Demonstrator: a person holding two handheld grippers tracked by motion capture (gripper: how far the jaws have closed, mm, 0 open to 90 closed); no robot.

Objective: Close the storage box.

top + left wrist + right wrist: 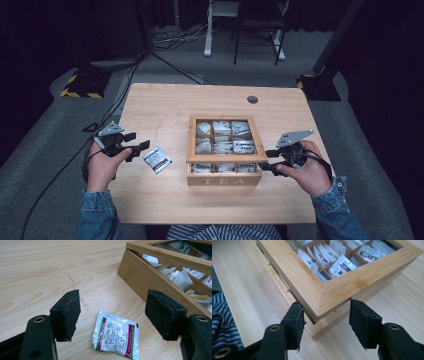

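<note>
A wooden tea box marked TEA stands at the table's middle, its windowed lid showing several compartments of white tea bags. In the right gripper view the lid's near corner sits slightly lifted above the base, with a thin gap between them. My right gripper is open, one jaw on each side of that corner; from the high view it is at the box's front right. A silver tea packet with red and green stripes lies flat on the table left of the box. My left gripper hovers open just over and behind it, holding nothing.
The light wooden table has a round cable hole at its back right. Cables run across the grey floor at the left. A white desk leg and a chair stand beyond the far edge. A striped garment lies at the table's near edge.
</note>
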